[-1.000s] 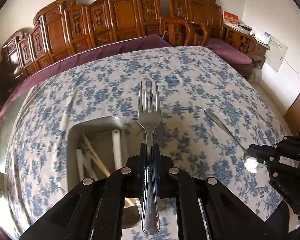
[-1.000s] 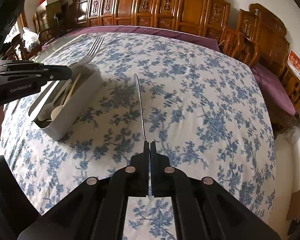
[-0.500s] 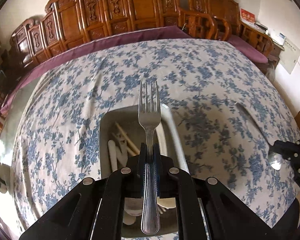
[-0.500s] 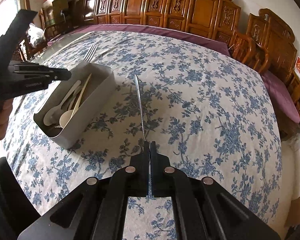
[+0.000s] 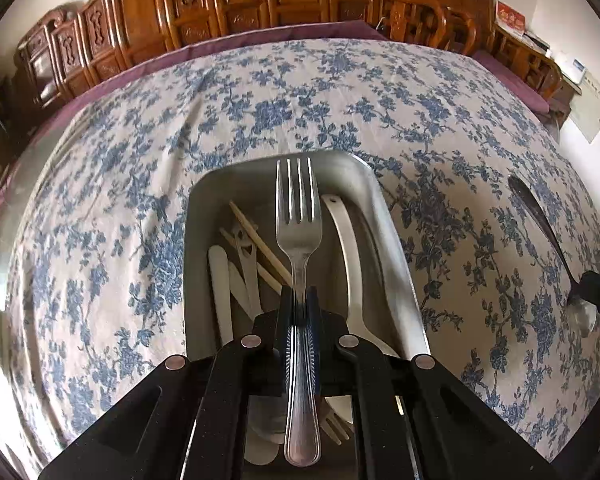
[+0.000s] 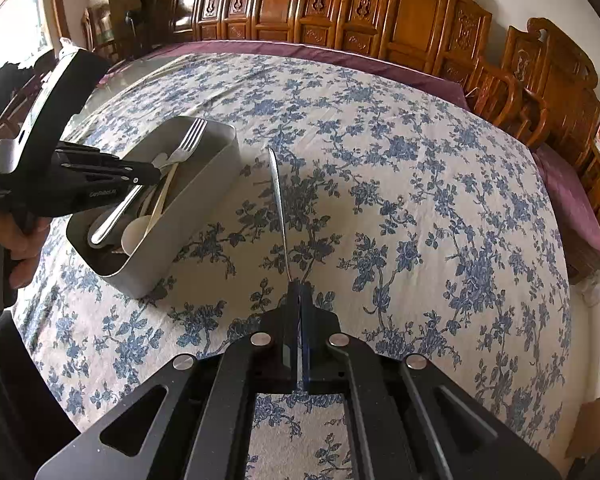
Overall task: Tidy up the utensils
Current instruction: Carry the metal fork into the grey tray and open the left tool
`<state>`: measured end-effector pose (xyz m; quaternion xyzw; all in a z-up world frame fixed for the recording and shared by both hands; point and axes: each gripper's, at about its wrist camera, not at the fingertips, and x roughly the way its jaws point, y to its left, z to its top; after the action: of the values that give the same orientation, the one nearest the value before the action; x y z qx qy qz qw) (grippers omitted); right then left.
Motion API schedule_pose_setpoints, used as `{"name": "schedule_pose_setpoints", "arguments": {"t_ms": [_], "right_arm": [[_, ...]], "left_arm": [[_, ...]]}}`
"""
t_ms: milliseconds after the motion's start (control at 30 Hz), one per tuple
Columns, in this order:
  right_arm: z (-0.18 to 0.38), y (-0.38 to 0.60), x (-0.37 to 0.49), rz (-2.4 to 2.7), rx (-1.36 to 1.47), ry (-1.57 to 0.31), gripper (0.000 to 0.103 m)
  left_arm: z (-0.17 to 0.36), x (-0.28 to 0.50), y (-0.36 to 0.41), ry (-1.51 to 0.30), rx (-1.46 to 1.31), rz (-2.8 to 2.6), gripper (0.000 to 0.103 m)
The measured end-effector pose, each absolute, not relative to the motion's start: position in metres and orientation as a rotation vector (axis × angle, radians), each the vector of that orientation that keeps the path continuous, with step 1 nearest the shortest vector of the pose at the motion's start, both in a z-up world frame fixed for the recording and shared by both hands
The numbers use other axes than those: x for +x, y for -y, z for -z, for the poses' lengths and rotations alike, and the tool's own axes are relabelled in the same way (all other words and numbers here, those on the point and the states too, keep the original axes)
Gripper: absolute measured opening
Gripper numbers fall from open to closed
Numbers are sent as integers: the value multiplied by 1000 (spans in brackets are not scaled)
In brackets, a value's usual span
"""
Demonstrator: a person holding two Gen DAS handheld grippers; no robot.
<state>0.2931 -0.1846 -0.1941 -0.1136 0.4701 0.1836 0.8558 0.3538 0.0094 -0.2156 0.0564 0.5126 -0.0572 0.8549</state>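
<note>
Carved wooden chairs point(image 6: 384, 8) line the far side of a table under a blue floral tablecloth point(image 6: 420, 200).

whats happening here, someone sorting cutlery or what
Yes. A person holds a gripper in each hand. The left gripper is shut on a metal fork, held over the grey bin, which already holds white utensils and chopsticks. The right gripper is shut on a metal spoon, gripped near its bowl, out over the floral tablecloth beside the bin. Neither piece has been released yet.
</note>
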Motion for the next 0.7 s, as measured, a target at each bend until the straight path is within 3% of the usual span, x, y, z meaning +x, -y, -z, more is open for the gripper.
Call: {"name": "schedule_pose_setpoints", "arguments": {"t_ms": [100, 567, 633, 700], "right_arm": [[196, 185, 293, -384, -240, -992, 2], [188, 158, 283, -415, -244, -977, 2], [185, 152, 281, -420, -247, -973, 2], [182, 145, 279, -425, -254, -968, 2]], "left_arm": [[212, 349, -13, -1058, 114, 121, 16], [184, 315, -41, -1004, 93, 112, 20], [181, 309, -45, -994, 90, 109, 24], [178, 305, -48, -985, 88, 110, 35]]}}
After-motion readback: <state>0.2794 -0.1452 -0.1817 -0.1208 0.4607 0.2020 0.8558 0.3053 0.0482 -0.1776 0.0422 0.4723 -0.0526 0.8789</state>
